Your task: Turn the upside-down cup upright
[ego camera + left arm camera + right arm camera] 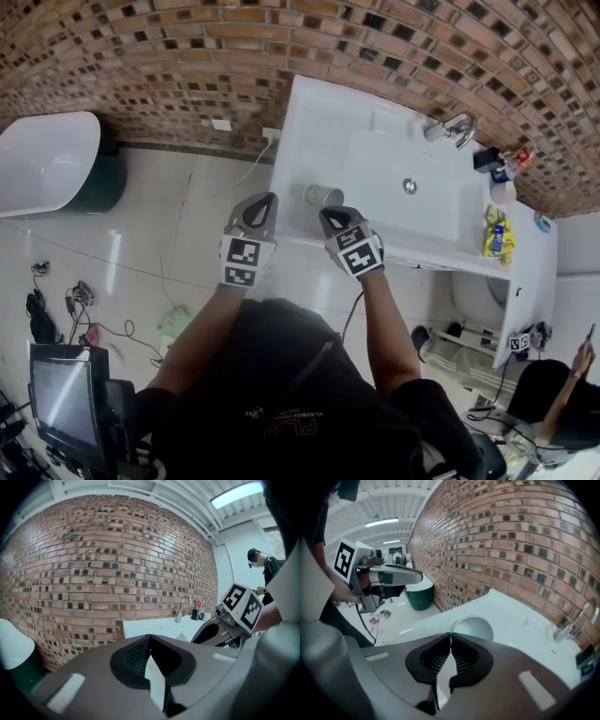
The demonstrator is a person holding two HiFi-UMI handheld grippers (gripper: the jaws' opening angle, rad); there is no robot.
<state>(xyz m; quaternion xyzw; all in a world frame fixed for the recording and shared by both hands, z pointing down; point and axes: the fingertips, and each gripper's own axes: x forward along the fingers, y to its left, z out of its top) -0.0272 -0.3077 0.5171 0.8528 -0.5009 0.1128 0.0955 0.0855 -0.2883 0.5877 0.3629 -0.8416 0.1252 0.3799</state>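
Note:
A metal cup is tipped on its side near the front left corner of the white sink counter. My right gripper is shut on the cup's thin rim. In the right gripper view the rim passes between the pads and the cup's open mouth faces the camera, held over the counter. My left gripper hovers just off the counter's left edge, beside the cup and apart from it. Its jaws look shut with nothing between them.
A faucet and a basin with a drain lie right of the cup. Bottles and a yellow packet crowd the counter's right end. A white tub, floor cables and a monitor are to the left.

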